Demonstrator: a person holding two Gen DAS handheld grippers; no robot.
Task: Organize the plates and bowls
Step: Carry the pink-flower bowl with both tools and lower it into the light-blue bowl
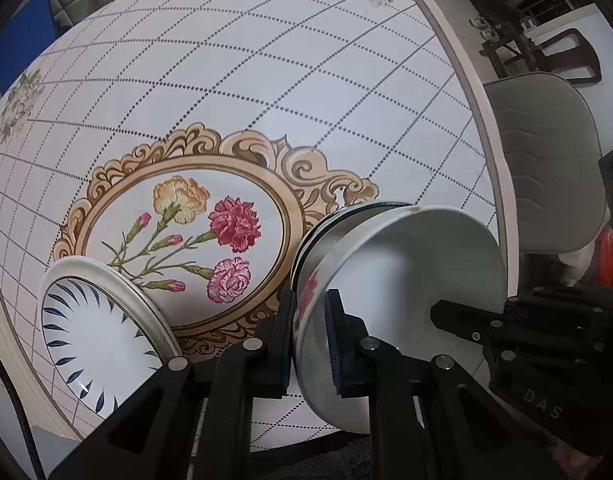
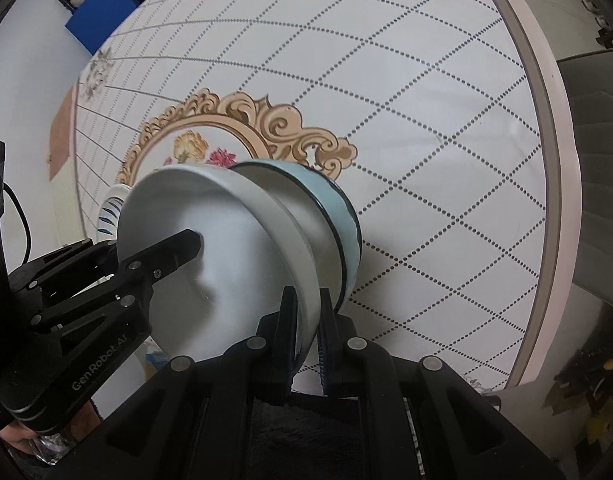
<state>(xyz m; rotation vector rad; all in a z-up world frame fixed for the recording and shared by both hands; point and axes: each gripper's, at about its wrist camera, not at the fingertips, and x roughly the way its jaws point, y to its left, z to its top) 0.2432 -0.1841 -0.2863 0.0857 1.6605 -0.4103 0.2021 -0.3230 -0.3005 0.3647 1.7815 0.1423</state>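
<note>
A white bowl (image 1: 406, 280) with a red flower on its outside sits nested in a pale blue bowl with a dark rim (image 1: 318, 232). My left gripper (image 1: 310, 344) is shut on the white bowl's left rim. My right gripper (image 2: 306, 336) is shut on the white bowl's (image 2: 226, 240) right rim; the blue bowl (image 2: 338, 216) lies under it. Each gripper shows in the other's view, the right gripper (image 1: 466, 320) and the left gripper (image 2: 178, 248). A plate with blue leaf strokes (image 1: 98, 336) lies on the table at the left, and shows in the right wrist view (image 2: 110, 212).
The round table (image 1: 266, 80) has a dotted diamond pattern and a flower medallion (image 1: 194, 232) in its middle. A grey chair (image 1: 546, 160) stands at the table's right edge. A blue box (image 2: 102, 12) is beyond the far left edge.
</note>
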